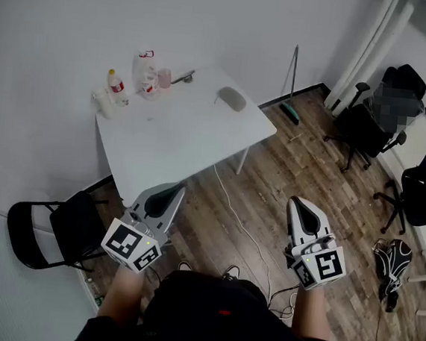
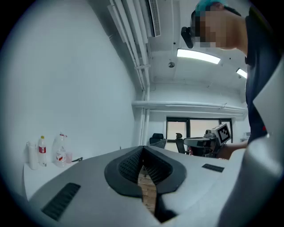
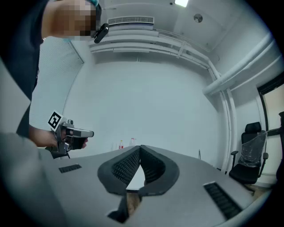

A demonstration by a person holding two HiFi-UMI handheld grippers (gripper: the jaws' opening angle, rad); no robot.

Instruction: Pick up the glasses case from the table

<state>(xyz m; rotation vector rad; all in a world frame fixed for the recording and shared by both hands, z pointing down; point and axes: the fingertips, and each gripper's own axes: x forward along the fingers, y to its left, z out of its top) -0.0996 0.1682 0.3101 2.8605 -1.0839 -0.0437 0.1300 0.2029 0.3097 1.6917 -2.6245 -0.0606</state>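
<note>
The glasses case [image 1: 232,98], a grey oval, lies on the white table [image 1: 170,143] near its far right edge. Both grippers are held level over the wooden floor, well short of the table and apart from the case. My left gripper [image 1: 173,190] is shut with nothing in it; its tips meet in the left gripper view [image 2: 143,149]. My right gripper [image 1: 299,203] is shut and empty too, its tips touching in the right gripper view [image 3: 140,147]. The case is hidden in both gripper views. Each gripper view shows the other gripper off to the side.
Bottles [image 1: 116,85] and a clear jug [image 1: 144,72] stand at the table's far left corner. A black folding chair [image 1: 50,227] is left of the table. Office chairs [image 1: 368,121] stand at the right, a dark bag [image 1: 393,263] and a white cable [image 1: 238,221] on the floor.
</note>
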